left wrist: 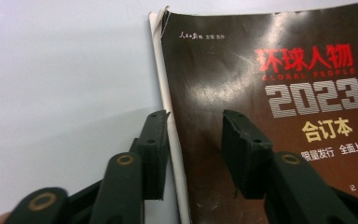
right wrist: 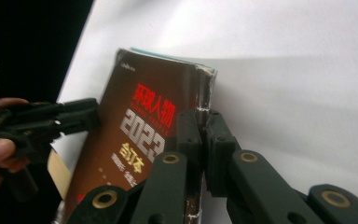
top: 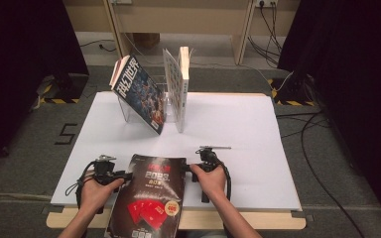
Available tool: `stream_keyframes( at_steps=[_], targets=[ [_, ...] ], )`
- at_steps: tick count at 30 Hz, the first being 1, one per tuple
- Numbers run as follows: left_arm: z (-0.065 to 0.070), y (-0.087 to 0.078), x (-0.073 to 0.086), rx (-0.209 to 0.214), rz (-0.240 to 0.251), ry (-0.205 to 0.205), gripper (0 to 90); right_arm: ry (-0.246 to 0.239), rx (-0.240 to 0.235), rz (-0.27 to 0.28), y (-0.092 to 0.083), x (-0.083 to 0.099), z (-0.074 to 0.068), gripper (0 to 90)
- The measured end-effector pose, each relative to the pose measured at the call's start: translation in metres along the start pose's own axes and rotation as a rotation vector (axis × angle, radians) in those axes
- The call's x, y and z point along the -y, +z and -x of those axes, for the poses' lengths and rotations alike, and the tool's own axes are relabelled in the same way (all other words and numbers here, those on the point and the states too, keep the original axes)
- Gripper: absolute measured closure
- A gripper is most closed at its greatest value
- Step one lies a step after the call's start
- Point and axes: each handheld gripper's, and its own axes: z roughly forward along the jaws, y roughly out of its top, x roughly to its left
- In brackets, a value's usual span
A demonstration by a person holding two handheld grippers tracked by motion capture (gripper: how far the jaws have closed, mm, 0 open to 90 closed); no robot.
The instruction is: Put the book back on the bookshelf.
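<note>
Right claw (right wrist: 200,123) is clenched on the right edge of the dark magazine (top: 151,196), its two jaws pinched together over the cover and pages as the right gripper view shows. The left claw (left wrist: 193,140) stands released: one jaw sits just outside the magazine's left edge on the white sheet, the other over the cover, with a clear gap between them and nothing pressed.

The magazine lies flat at the near edge of the worktop (top: 238,129), between the two hands, its lower end reaching over the front rim. The step in hand looks like picking it up, probably to stand it with the others at the back. One side is gripped, the other is not yet. The next move calls for the left claw to close on the spine edge so the pages do not fan or sag, then for both hands to lift together and tip the magazine upright.

Counted: three printed items in all. One dark magazine lies flat in front. One blue magazine (top: 139,94) leans tilted at the back left. One white book (top: 177,89) stands nearly upright just beside it, against a clear stand (top: 127,113). Two claws, one in each hand.
</note>
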Motion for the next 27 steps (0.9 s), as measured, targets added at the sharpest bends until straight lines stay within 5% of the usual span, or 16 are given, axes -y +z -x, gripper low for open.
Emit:
stream_keyframes(
  at_steps=[9, 23, 27],
  targets=[
    [0.0, -0.018, -0.011, 0.017, 0.129, -0.016, 45.9, -0.089, -0.019, 0.119, -0.024, -0.016, -0.025, 87.8],
    [0.006, -0.034, -0.028, 0.018, 0.235, 0.006, 37.8, -0.216, -0.005, 0.326, -0.074, -0.047, -0.063, 87.9],
    [0.008, -0.037, -0.031, 0.022, 0.253, 0.021, 39.0, -0.27, 0.036, 0.382, -0.084, -0.053, -0.074, 87.9]
  ],
)
